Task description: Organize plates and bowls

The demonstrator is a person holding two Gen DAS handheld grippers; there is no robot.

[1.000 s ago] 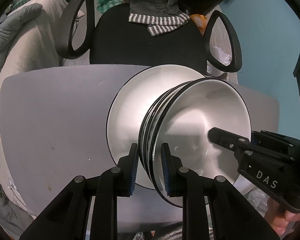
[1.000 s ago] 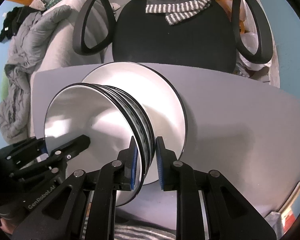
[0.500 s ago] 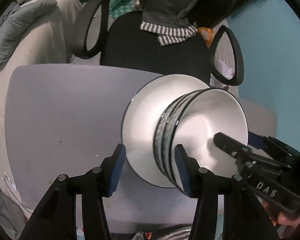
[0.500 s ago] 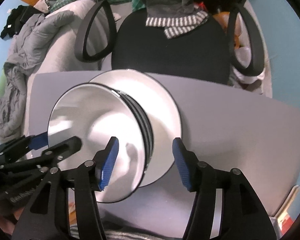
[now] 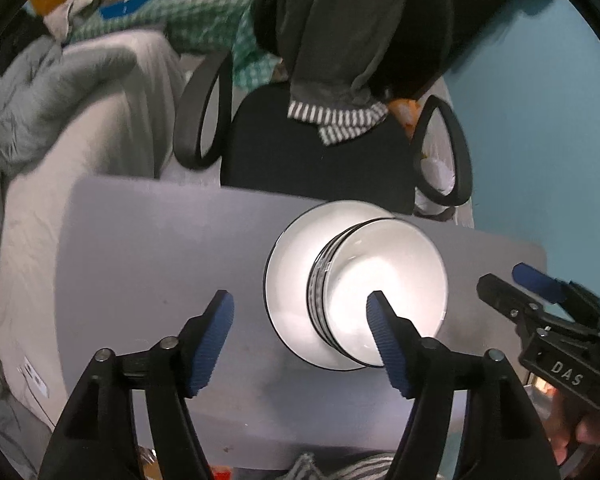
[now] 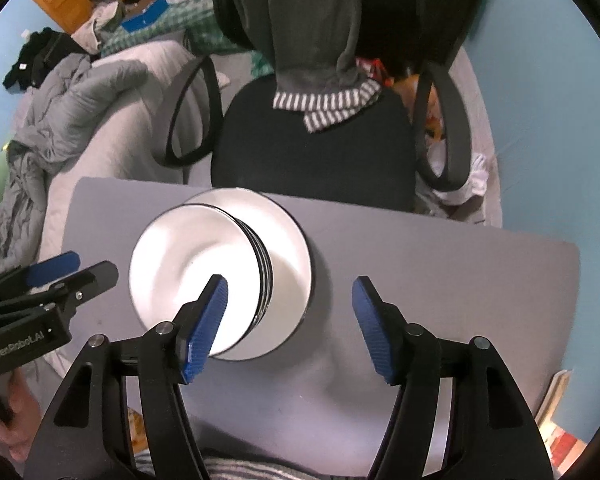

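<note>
- Stack of bowls (image 5: 374, 300) sits nested on a white plate (image 5: 288, 292) on the grey worktop (image 5: 148, 248), toward the far edge, just before the office chair (image 5: 312, 152).
- Left claw (image 5: 300, 344): jaws opening, wide apart, nothing between the pads — its right pad only overlaps the bowls in view, no contact seen.
- Right claw (image 6: 288, 328): jaws opening too, empty; left pad shows over the top bowl's rim, clear of it as far as I can tell.
- Judged step: release & retreat after setting the stack down.
- To do it well — lift both claws straight up, w/ pads kept spread until clear of the rims; no sideways drift, since a nudge at the top bowl could slide the nest off the plate.
- Stack looks roughly centred on plate; fisheye warps it, so can't confirm.
- Risk: plate near the far edge — avoid pushing that way.
</note>
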